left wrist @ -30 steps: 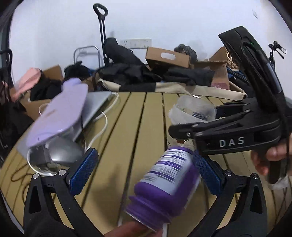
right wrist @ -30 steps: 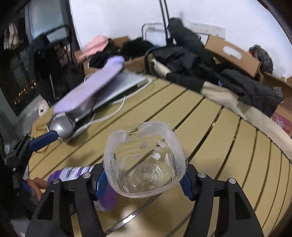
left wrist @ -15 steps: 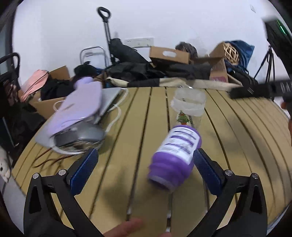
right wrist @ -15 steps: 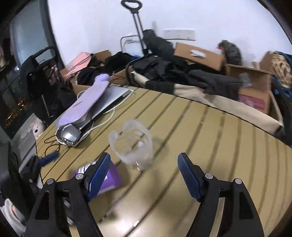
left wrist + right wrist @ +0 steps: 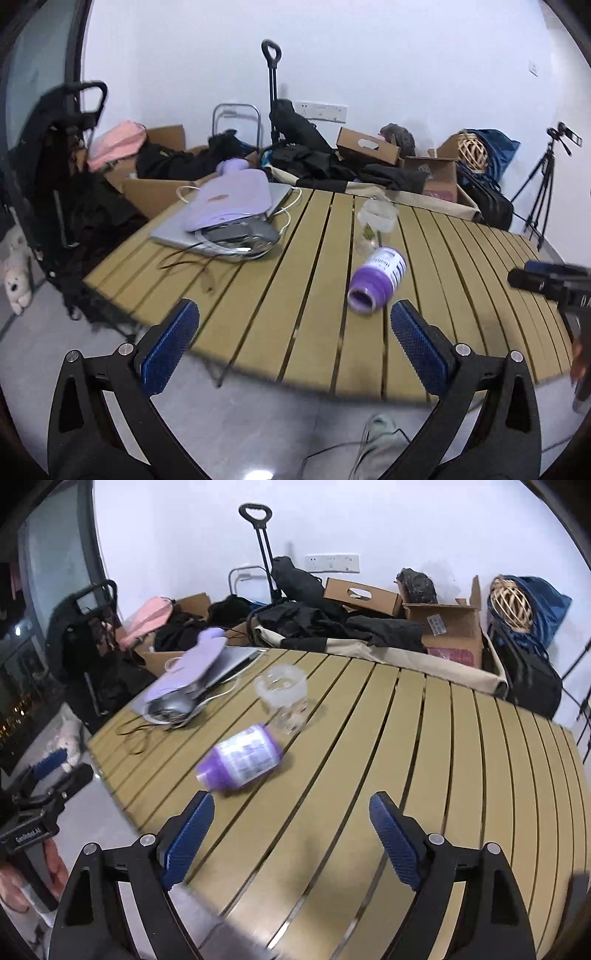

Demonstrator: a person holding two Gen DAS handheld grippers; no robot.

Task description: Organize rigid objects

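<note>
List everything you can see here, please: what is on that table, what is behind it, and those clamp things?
purple bottle: one, purple with white label, on its side mid-table
clear plastic container: one, transparent, upright just behind the bottle
slatted table: one, tan
laptop: one, silver, table's left part
lilac pad: one, on the laptop
cardboard boxes: several, brown, behind table
tripod: one, black, far right
left gripper: blue pads, open, empty
right gripper: blue pads, open, empty

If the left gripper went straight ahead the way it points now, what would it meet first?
Probably the purple bottle lying on the slatted table, just ahead of the open left gripper; the clear cup stands beyond it. Depth is uncertain.
</note>
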